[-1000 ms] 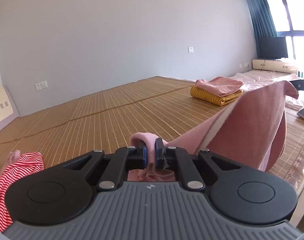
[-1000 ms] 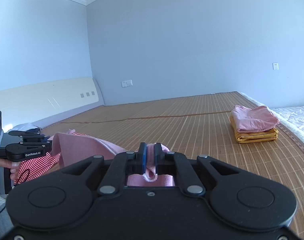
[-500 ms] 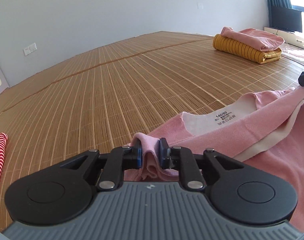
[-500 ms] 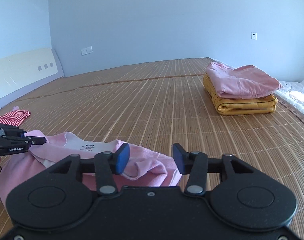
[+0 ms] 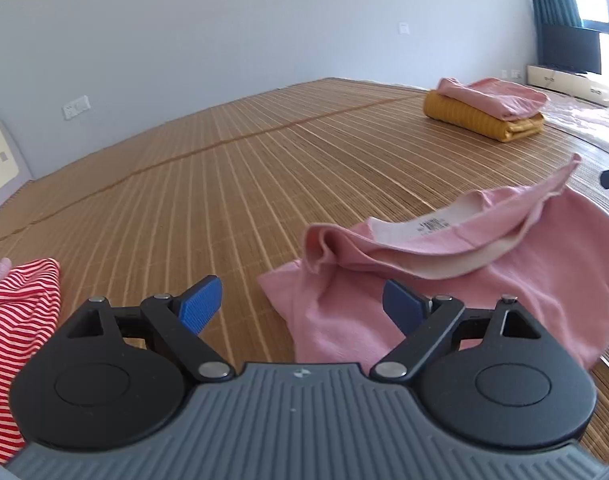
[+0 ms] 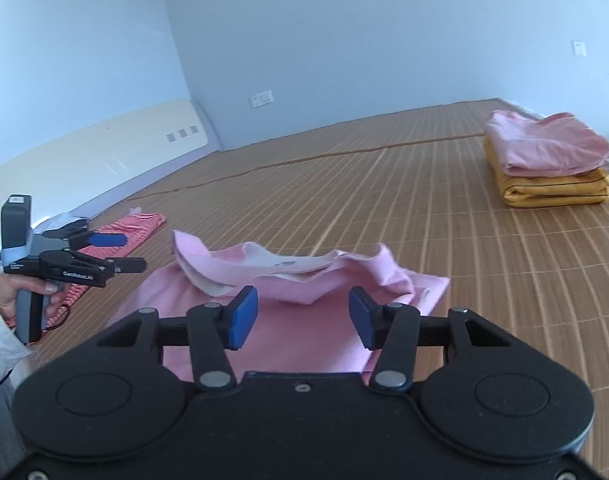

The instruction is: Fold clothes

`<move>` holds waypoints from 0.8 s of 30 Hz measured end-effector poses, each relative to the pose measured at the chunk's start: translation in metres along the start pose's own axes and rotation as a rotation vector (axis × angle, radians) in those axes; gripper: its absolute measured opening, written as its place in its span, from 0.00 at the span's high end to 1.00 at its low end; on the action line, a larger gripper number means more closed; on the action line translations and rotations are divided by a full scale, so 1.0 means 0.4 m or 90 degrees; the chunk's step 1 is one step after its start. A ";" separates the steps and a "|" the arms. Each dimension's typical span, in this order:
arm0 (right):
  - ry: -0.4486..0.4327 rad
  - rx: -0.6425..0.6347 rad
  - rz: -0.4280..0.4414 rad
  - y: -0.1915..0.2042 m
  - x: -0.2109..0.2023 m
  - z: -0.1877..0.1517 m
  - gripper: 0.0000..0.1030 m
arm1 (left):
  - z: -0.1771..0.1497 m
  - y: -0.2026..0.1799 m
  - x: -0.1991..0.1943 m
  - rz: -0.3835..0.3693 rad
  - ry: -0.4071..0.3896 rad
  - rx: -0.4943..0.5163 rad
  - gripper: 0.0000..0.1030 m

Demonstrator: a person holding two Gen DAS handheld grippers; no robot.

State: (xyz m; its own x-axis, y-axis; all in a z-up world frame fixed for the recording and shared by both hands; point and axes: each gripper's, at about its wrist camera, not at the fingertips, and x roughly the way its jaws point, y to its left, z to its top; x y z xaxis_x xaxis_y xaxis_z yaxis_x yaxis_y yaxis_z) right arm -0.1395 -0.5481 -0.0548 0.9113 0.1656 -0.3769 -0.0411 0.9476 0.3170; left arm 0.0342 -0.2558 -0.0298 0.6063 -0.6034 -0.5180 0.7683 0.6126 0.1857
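A pink garment [image 5: 484,264] [image 6: 304,312] lies rumpled on the bamboo mat [image 5: 232,184], its white-lined neck with a printed label facing up. My left gripper [image 5: 300,306] is open just above the garment's left corner, blue pads apart, nothing between them. My right gripper [image 6: 302,318] is open too, over the garment's near edge. In the right wrist view the left gripper [image 6: 120,252] shows at the left, held by a hand [image 6: 8,300] in a white sleeve.
A folded stack, pink garment on a yellow one [image 5: 488,112] [image 6: 548,164], sits far right on the mat. A red-and-white striped garment [image 5: 12,340] [image 6: 132,228] lies at the left. White headboard [image 6: 84,164] and walls bound the bed; a dark screen [image 5: 570,48] stands by the window.
Both grippers lowered the hanging pink garment onto the mat and let it go: the right opened first, then the left. Both have drawn back a little.
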 end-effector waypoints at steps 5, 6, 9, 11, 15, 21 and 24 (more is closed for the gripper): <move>0.070 -0.087 -0.075 0.017 0.122 0.056 0.67 | -0.001 -0.105 0.097 -0.047 0.064 0.082 0.12; 0.046 -0.068 -0.090 -0.003 0.126 0.064 0.67 | 0.009 -0.116 0.127 -0.047 0.066 0.094 0.12; -0.020 -0.026 -0.161 -0.050 0.109 0.068 0.53 | 0.048 -0.116 0.202 -0.011 0.051 0.083 0.12; -0.020 -0.013 -0.203 -0.068 0.089 0.070 0.48 | 0.076 -0.089 0.246 0.042 0.027 0.037 0.12; 0.015 0.024 -0.171 -0.068 0.039 0.071 0.46 | 0.112 -0.031 0.250 0.101 0.025 -0.030 0.12; 0.060 0.039 -0.103 -0.019 -0.044 -0.003 0.45 | 0.024 -0.062 0.113 0.071 0.058 0.041 0.12; 0.057 0.059 -0.045 -0.007 -0.090 -0.045 0.44 | -0.025 -0.089 0.047 0.054 0.061 0.072 0.12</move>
State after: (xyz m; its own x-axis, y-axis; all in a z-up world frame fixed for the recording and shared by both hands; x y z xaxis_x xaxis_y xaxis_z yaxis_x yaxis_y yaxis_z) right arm -0.1797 -0.5518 -0.0578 0.8700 0.1273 -0.4762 0.0639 0.9288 0.3650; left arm 0.0162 -0.2839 -0.0547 0.6511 -0.4973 -0.5734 0.7372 0.5939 0.3221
